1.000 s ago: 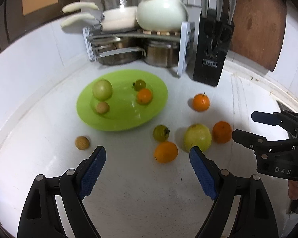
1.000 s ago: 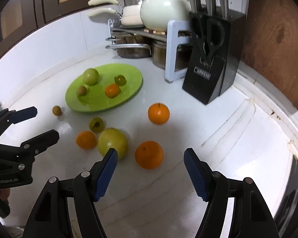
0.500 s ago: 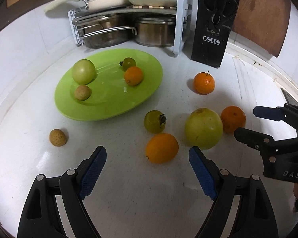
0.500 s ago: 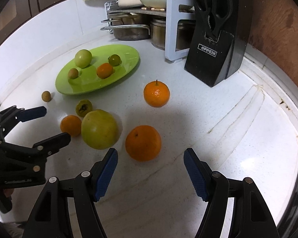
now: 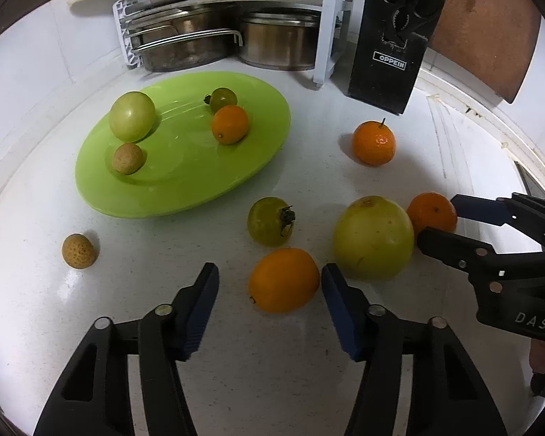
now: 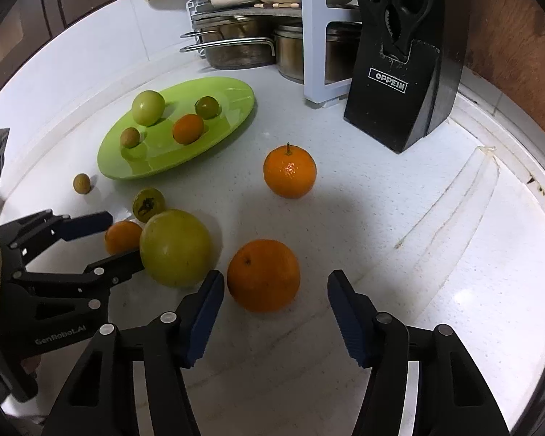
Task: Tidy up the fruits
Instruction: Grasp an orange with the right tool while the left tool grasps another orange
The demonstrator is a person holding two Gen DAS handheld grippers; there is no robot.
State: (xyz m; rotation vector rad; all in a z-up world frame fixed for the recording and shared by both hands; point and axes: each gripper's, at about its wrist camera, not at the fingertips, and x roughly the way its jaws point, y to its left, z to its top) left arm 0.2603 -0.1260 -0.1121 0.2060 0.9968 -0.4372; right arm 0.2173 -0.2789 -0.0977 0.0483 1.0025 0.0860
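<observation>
The left gripper (image 5: 269,287) stands spread low over the white countertop (image 5: 272,381), its blue pads either side of a small orange citrus fruit (image 5: 283,280), the right pad nearly touching the peel and the left pad clear of it. The right gripper (image 6: 275,295) is likewise spread, with a tangerine (image 6: 263,275) between its fingers, closer to the left pad, and a large green fruit (image 6: 175,247) just beside that pad's outer face. Further back, the green plate (image 5: 200,189) holds four small fruits, and a stemmed tangerine (image 6: 289,172) lies apart near the black knife block (image 6: 399,91).
</observation>
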